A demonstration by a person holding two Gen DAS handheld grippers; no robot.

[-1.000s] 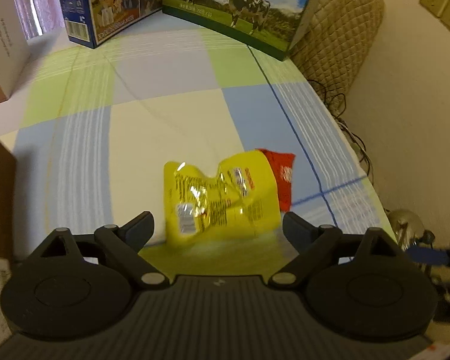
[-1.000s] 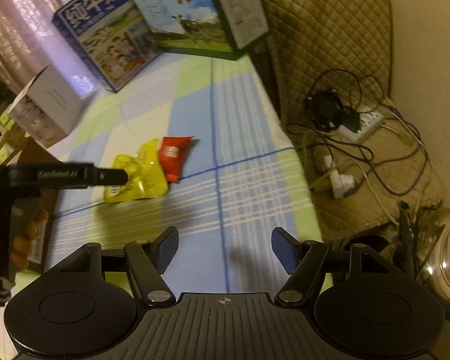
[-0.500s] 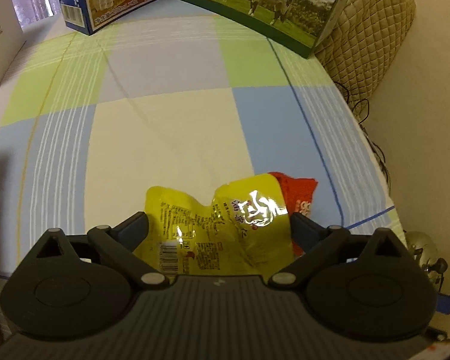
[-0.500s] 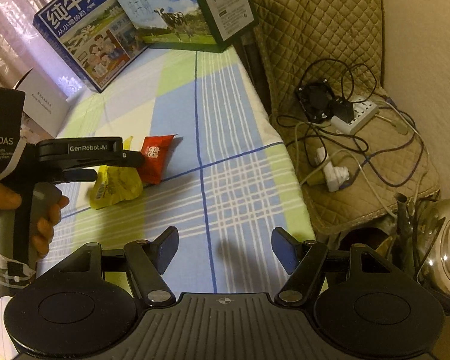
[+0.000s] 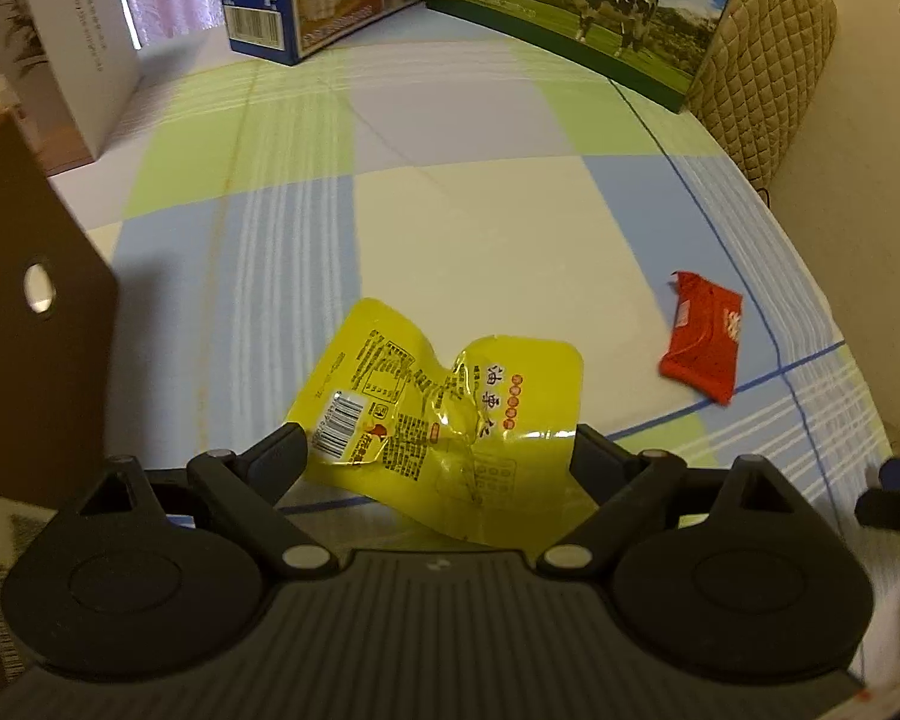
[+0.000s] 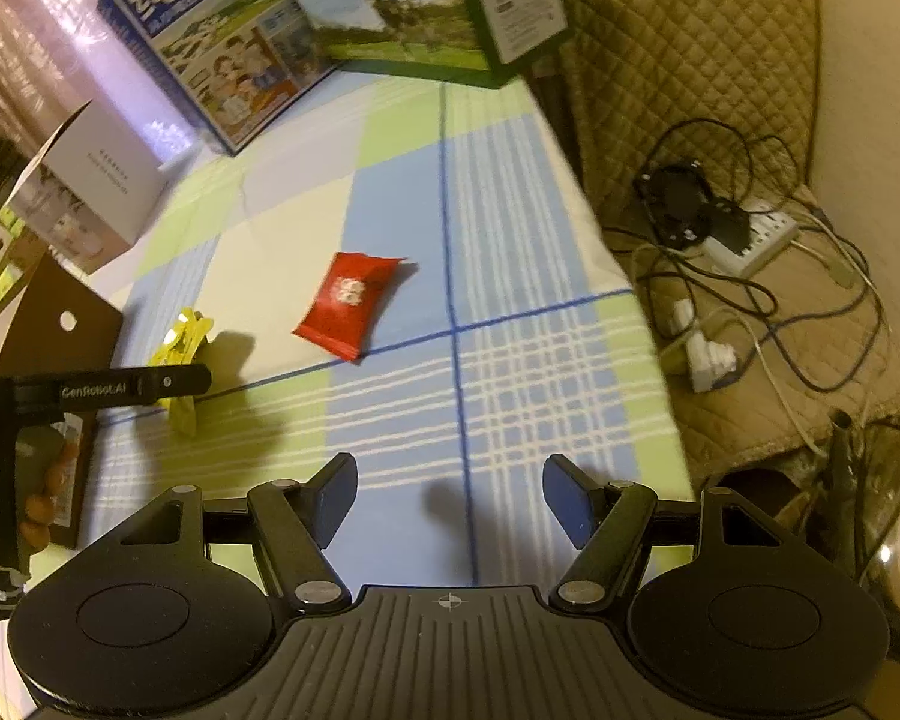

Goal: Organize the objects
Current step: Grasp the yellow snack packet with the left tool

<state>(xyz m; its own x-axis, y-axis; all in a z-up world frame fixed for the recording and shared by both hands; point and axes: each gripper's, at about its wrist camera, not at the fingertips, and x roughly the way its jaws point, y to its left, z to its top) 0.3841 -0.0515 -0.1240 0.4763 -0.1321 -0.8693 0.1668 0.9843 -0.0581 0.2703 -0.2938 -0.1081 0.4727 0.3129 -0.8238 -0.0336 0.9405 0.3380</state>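
- Yellow foil of a crumpled snack packet (image 5: 444,402) is gripped between the fingers of the left gripper (image 5: 438,456); it is lifted off the checked tablecloth (image 5: 480,228), as seen from the right wrist view.
- On the packet a barcode, a nutrition table and Chinese characters are printed; the characters cannot be read with certainty.
- "GenRobot.AI" is printed on the left gripper's finger in the right wrist view.
- A red packet (image 6: 348,303) with a white emblem is left flat on the cloth, to the right of the yellow one and apart from it.
- The right gripper (image 6: 450,498) is held spread wide and empty above the near cloth.
- At the far edge stand a blue milk carton (image 6: 210,54) marked "纯牛奶" and a green carton (image 5: 576,6) marked "PURE MILK" with a cow.
- A white box (image 5: 72,54) and a brown cardboard flap (image 5: 30,312) are seen on the left.
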